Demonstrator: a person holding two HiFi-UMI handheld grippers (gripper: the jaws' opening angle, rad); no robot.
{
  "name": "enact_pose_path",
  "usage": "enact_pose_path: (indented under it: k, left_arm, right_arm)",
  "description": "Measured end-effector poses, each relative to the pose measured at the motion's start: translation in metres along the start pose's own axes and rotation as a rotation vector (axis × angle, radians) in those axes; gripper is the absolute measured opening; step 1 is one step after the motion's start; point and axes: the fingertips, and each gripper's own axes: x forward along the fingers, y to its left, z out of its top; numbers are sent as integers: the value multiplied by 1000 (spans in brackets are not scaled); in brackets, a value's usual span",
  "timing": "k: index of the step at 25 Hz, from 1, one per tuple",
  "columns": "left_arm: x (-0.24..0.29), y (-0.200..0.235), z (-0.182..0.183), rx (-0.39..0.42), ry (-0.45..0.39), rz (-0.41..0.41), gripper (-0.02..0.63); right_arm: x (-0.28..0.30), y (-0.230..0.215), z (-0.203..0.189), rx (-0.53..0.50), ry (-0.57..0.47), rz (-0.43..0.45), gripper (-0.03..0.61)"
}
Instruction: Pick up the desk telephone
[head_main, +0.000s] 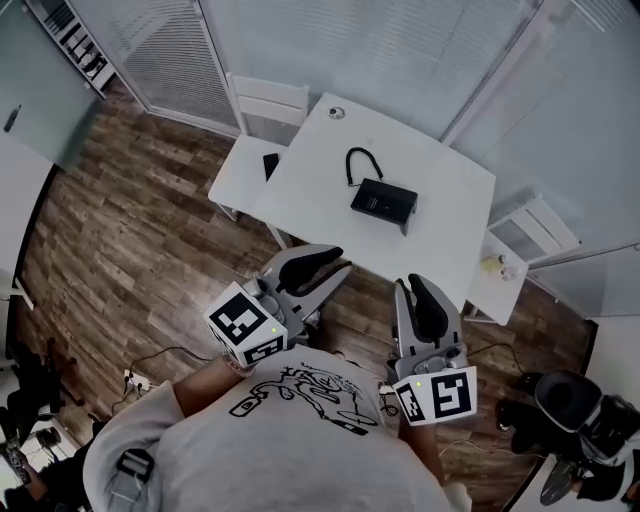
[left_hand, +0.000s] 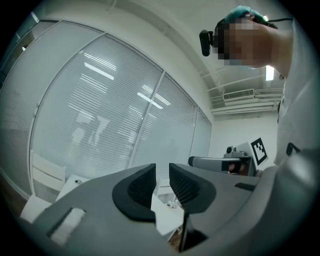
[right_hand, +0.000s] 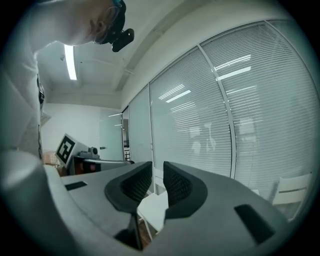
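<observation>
The black desk telephone (head_main: 383, 202) lies on the white table (head_main: 440, 240), its dark cord (head_main: 362, 160) looping up behind it. Both grippers hang short of the table's near edge, over the wood floor, well apart from the phone. My left gripper (head_main: 335, 260) is shut and empty, pointing toward the table. Beside it, my right gripper (head_main: 419, 284) is also shut and holds nothing. In the left gripper view the jaws (left_hand: 162, 172) stand nearly together with only white table showing past them. In the right gripper view the jaws (right_hand: 157, 172) look the same. The phone is in neither gripper view.
A low white side table (head_main: 240, 175) with a small dark object (head_main: 271, 163) adjoins the table's left. A white chair (head_main: 270, 100) stands behind it. Another small table with bottles (head_main: 500, 265) is on the right. Blinded glass walls (head_main: 400, 50) lie beyond. An office chair base (head_main: 570, 400) is at the lower right.
</observation>
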Motion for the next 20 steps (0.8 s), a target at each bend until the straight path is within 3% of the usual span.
enact_pose_path:
  k: [7,20]
  left_arm:
    - [-10,48,-6,-14,40,-1,80]
    - [26,72,-4,-29,48,21,80]
  right_arm:
    - [34,0,-7,60,8,-54,64]
    - [70,-31,-19,77,32,-20,64]
